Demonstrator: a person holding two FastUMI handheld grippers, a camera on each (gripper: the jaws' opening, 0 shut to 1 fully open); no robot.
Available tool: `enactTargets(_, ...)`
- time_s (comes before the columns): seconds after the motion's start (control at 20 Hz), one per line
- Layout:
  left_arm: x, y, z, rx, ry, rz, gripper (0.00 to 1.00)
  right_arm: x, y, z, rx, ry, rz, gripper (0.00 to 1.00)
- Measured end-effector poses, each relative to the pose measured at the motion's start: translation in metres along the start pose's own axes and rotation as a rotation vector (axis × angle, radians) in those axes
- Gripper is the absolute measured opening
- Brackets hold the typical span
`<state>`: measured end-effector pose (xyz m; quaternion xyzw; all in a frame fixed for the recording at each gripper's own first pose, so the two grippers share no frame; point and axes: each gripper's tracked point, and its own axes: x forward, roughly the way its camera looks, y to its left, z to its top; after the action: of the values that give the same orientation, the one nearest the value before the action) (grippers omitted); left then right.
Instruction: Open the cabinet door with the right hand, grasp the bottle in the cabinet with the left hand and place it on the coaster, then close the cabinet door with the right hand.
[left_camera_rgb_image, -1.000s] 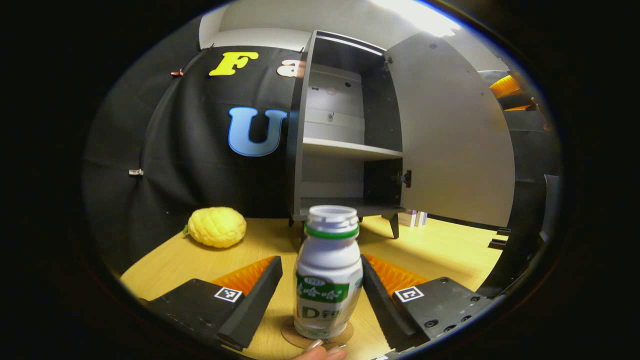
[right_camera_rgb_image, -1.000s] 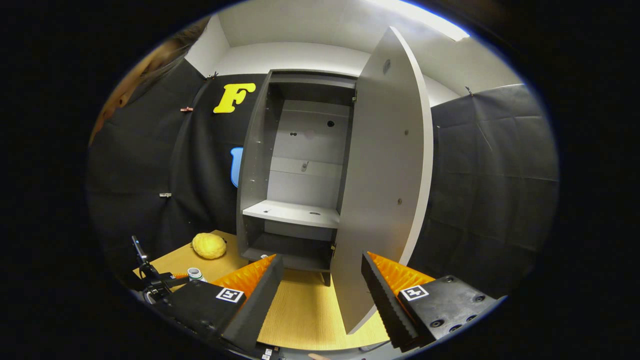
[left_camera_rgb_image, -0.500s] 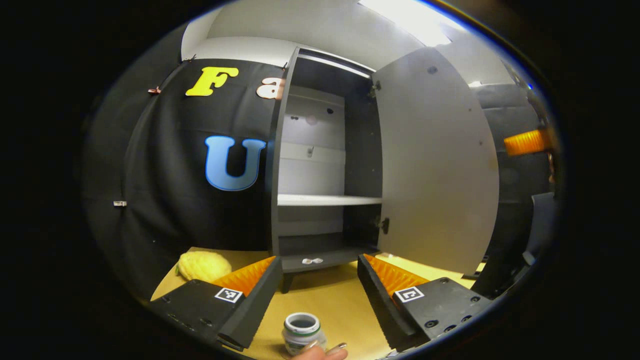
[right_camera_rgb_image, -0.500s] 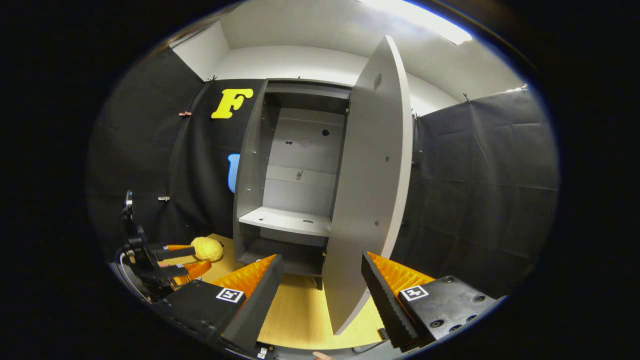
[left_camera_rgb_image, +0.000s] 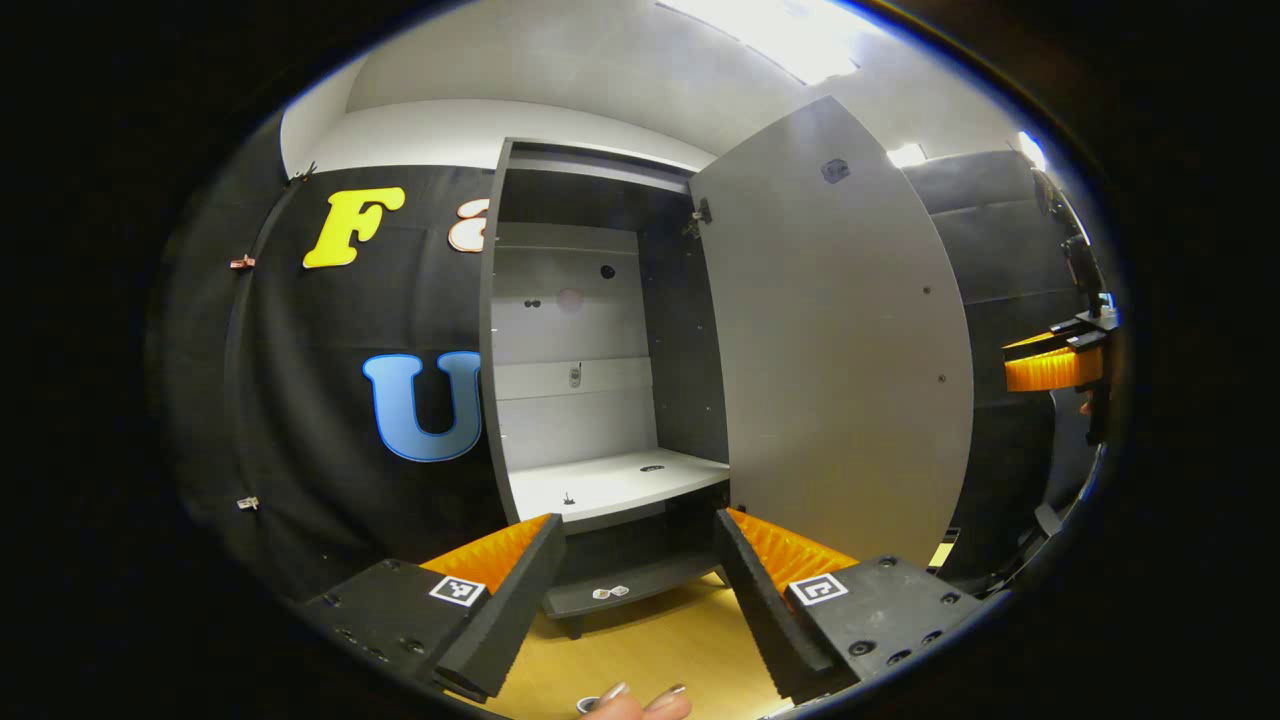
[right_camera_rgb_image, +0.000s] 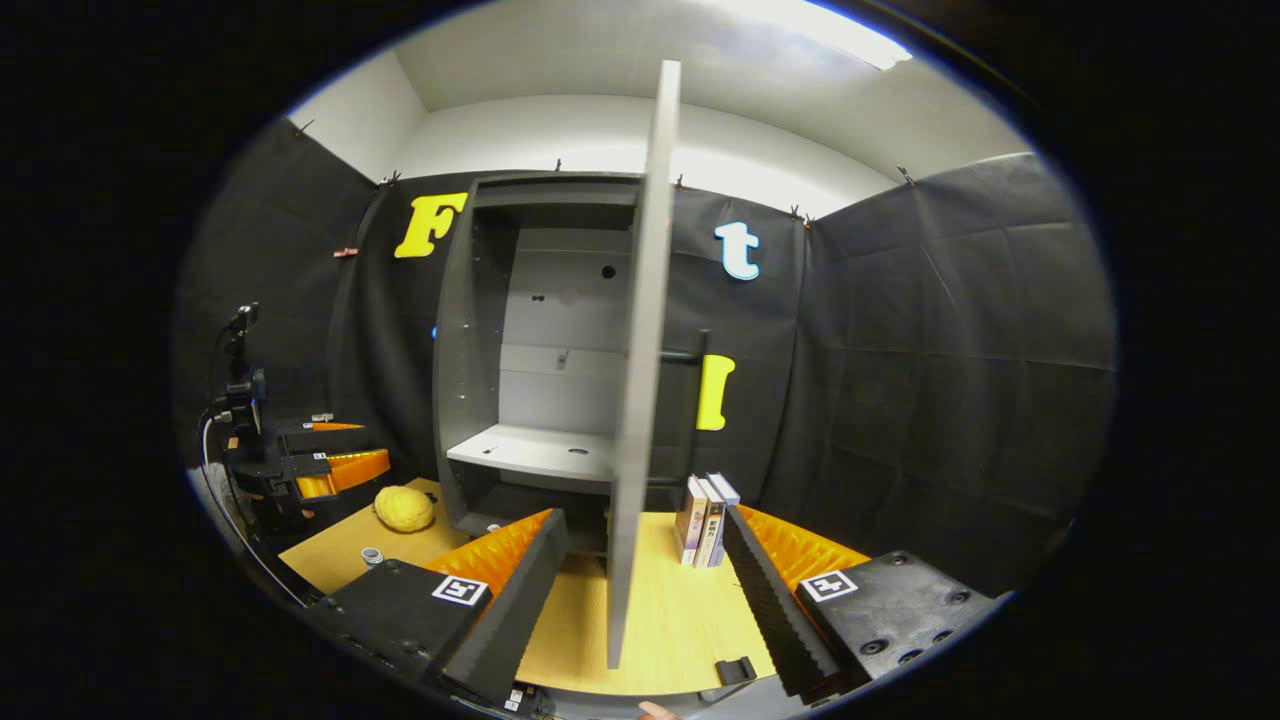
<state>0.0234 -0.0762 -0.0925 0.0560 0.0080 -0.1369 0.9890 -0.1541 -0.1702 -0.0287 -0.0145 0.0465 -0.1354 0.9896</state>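
The grey cabinet stands open, its shelves bare. Its door is swung out to the right. In the left gripper view my left gripper is open, raised above the table, with nothing between its fingers. The bottle stands on the wooden table at the lower left of the right gripper view, below the left gripper. My right gripper is open and faces the door edge-on, apart from it; the door's dark handle sits on its right side. The right gripper also appears at the far right.
A yellow bumpy fruit lies on the table left of the cabinet. Three books stand upright right of the door. Black cloth walls close the booth. A fingertip shows at the bottom edge.
My left gripper has let go of the bottle and risen away from it; the bottle stays on the table. My right gripper has swung around until the door shows edge-on.
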Motion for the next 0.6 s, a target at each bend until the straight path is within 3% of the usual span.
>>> enactTargets(0.25, 0.021, -0.039, 0.009, -0.080, 0.035, 0.025, 0.96, 0.025, -0.040, 0.013, 0.077, -0.047, 0.066, 0.98)
enactTargets(0.45, 0.034, -0.041, 0.015, -0.145, 0.035, 0.091, 0.94, 0.054, -0.033, 0.013, 0.092, -0.053, 0.198, 0.96)
enactTargets(0.5, 0.034, -0.040, 0.017, -0.170, 0.025, 0.107, 0.94, 0.059, -0.029, 0.013, 0.092, -0.052, 0.234, 1.00)
enactTargets(0.6, 0.033, -0.035, 0.019, -0.206, 0.016, 0.140, 0.94, 0.066, -0.017, 0.012, 0.099, -0.043, 0.312, 0.96)
